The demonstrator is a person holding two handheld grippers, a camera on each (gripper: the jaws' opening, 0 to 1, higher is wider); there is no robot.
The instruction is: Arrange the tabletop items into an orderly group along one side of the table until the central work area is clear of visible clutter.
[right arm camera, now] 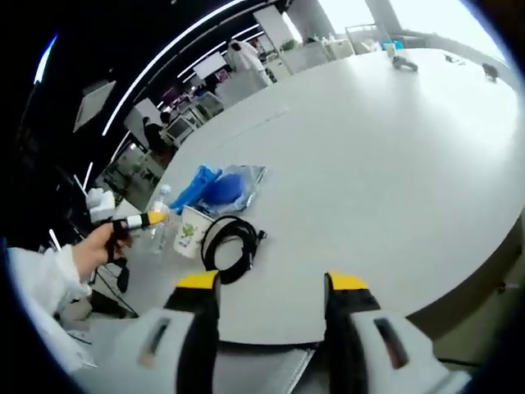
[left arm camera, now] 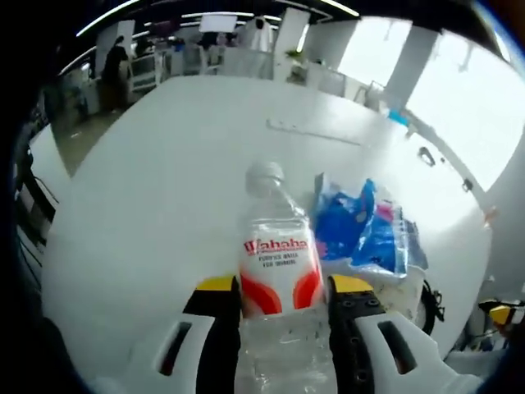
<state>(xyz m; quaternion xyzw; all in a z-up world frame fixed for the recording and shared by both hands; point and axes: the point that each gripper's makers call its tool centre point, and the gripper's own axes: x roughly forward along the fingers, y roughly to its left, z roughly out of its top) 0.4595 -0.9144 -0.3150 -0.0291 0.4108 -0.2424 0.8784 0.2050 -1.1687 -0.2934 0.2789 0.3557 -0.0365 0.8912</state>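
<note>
In the left gripper view, the left tool (left arm camera: pixel 283 308) holds a clear plastic water bottle (left arm camera: pixel 277 246) low in the centre of the frame, its yellow-tipped black jaws pressed against the bottle's two sides. The bottle has a white cap and a white label with red lettering and red-orange curves; its lower body runs out of the frame between the jaws. Just right of it lies a crinkled clear plastic bag (left arm camera: pixel 367 230) with blue contents and a spot of pink, partly covering a white object whose shape is hard to make out. The table (left arm camera: pixel 164 189) is a broad, smooth white surface stretching to the upper frame, where a faint thin line crosses it. In the right gripper view, the right tool (right arm camera: pixel 272 283) rises from the bottom centre with its jaws wide apart and nothing between them, above the bare white table (right arm camera: pixel 394 148). At the left of the frame a person's hand (right arm camera: pixel 94 246) in a white sleeve holds the other tool around the small, blurred bottle (right arm camera: pixel 158 222) at the table's edge. Just beside it stand a white paper cup (right arm camera: pixel 190 231) with a green print, a coiled black cable (right arm camera: pixel 232 246) and the blue-filled bag (right arm camera: pixel 223 187), all close together. Small dark items at the far upper right are too small to identify.
</note>
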